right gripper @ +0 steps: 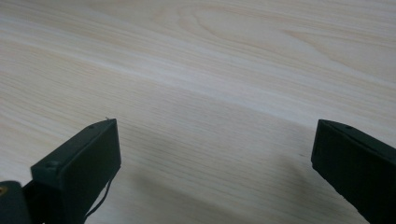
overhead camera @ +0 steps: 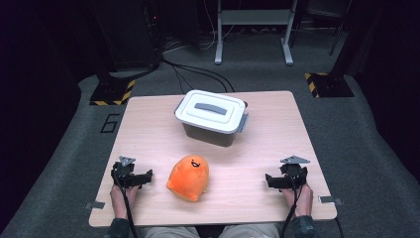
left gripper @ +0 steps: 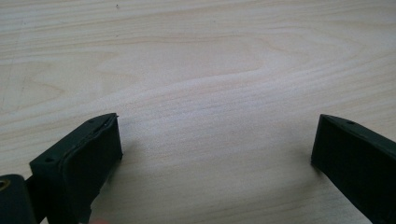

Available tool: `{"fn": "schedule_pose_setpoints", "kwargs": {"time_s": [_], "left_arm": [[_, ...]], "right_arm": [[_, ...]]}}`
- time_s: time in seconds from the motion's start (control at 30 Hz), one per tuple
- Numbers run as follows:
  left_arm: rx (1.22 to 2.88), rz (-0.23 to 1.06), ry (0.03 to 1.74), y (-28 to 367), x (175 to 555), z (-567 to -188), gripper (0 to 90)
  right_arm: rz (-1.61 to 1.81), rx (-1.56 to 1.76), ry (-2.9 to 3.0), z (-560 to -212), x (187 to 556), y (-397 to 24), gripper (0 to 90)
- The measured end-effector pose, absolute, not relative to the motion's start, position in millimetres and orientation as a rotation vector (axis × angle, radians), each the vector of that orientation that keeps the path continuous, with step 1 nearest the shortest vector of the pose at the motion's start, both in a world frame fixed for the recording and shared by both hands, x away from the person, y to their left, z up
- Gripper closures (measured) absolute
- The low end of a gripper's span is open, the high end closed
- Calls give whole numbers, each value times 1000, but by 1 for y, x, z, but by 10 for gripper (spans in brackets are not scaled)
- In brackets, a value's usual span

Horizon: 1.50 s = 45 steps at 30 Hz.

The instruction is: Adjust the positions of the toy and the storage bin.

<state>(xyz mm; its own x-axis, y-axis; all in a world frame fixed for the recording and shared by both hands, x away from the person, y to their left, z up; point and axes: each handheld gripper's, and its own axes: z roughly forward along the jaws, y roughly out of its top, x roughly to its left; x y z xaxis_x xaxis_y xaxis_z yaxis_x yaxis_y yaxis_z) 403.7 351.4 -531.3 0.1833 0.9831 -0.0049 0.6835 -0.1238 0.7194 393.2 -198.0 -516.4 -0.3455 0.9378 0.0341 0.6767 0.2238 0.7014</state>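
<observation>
An orange plush toy (overhead camera: 188,177) with a smiling face lies on the wooden table (overhead camera: 148,129), near the front middle. Behind it stands a grey storage box (overhead camera: 213,117) with a white lid and grey handle, closed. My left gripper (overhead camera: 143,177) rests on the table just left of the plush, open, with bare wood between its jaws (left gripper: 215,135). Near the front right corner my right gripper (overhead camera: 270,180) sits open over bare wood (right gripper: 215,135), well apart from the plush.
Grey carpet surrounds the table. Yellow-black striped stand bases (overhead camera: 113,92) (overhead camera: 328,84) sit beyond the far corners, with cables and a white frame (overhead camera: 252,29) on the floor behind.
</observation>
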Motion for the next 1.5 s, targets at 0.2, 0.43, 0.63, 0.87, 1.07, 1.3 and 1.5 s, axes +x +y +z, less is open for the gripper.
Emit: {"fn": "schedule_pose_setpoints", "kwargs": {"time_s": [0.2, 0.43, 0.63, 0.87, 1.07, 1.3, 1.5], "left_arm": [[1875, 658, 1565, 351, 404, -531, 13], [1873, 660, 1566, 351, 404, -531, 14], [1872, 660, 1567, 351, 404, -531, 14], [1872, 661, 1567, 352, 404, -531, 14], [1872, 661, 1568, 352, 404, -531, 14], [1872, 662, 1568, 352, 404, -531, 14], [1871, 662, 1569, 352, 404, -531, 14]], "right_arm": [[935, 1474, 2157, -508, 392, -184, 15], [968, 1409, 2207, -496, 390, -170, 21], [976, 1375, 2252, -488, 389, -154, 21], [1018, 1325, 2287, -480, 388, -137, 22], [1035, 1274, 2338, -473, 386, -121, 23], [1047, 1201, 2386, -466, 388, -102, 25], [1045, 1153, 2433, -464, 388, -86, 23]]}}
